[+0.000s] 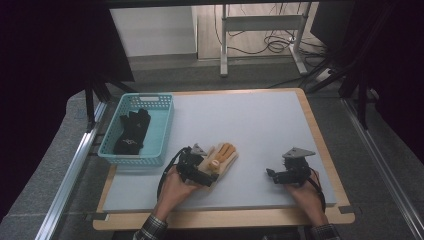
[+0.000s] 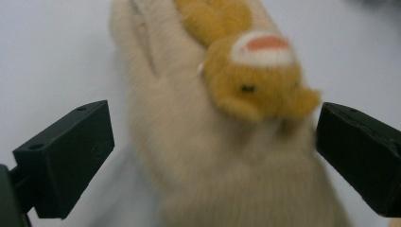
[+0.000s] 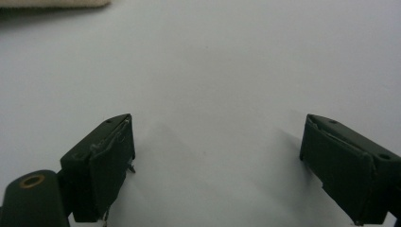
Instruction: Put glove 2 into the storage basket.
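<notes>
Mitten (image 1: pixel 223 159) lies flat at centre of the high view. Left gripper (image 1: pixel 207 176) is over its cuff end with jaws wide either side, nothing pinched. Likely lined up to grab it for the basket (image 1: pixel 162 131), upper left, holding a black glove (image 1: pixel 132 131). Right gripper (image 1: pixel 272 175) idles wide open, lower right.

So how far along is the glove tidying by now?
Done, it seems: a black glove lies in the teal basket. In hand: the left hand-held gripper is at the cream mitten with a bear figure, jaws open either side of its cuff, not gripping. Left: probably moving that mitten. The right hand-held gripper rests open.
</notes>
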